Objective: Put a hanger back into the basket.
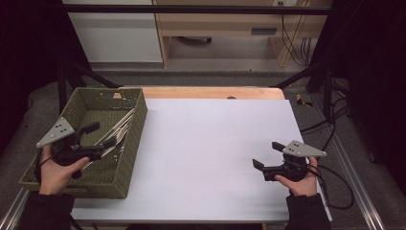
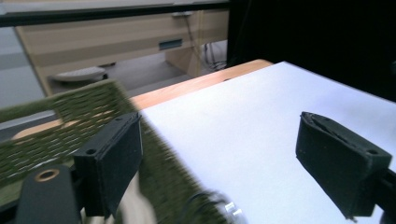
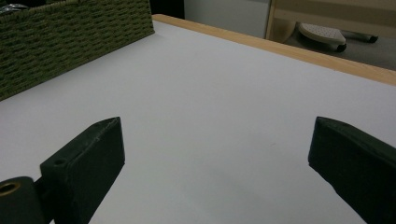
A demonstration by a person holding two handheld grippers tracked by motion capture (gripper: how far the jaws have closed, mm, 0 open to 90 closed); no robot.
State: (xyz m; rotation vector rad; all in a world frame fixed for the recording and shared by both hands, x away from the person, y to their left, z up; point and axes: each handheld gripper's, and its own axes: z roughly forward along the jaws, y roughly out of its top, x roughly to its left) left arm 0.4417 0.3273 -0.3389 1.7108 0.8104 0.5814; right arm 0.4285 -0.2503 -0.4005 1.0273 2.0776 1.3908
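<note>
A green woven basket (image 1: pixel 132 148) stands at the table's left edge, and several pale long pieces (image 1: pixel 119 127) lean against its right inner wall. My left gripper (image 1: pixel 101 135) hangs over the basket's inside, open, with nothing between its jaws. In the left gripper view the gripper (image 2: pixel 219 154) stands wide apart above the blurred basket wall (image 2: pixel 70 121) and the white surface. My right gripper (image 1: pixel 266 154) rests low over the white tabletop at the right, open and empty. The right gripper view has the gripper (image 3: pixel 217 158) spread over bare white surface, with the basket (image 3: pixel 70 37) far off.
A white sheet (image 1: pixel 215 143) covers the table, with a wooden strip (image 1: pixel 210 92) along its far edge. Black frame bars (image 1: pixel 306 72) rise at both back corners. Cables (image 1: pixel 335 124) lie on the floor to the right. A wooden cabinet (image 1: pixel 230 28) stands behind.
</note>
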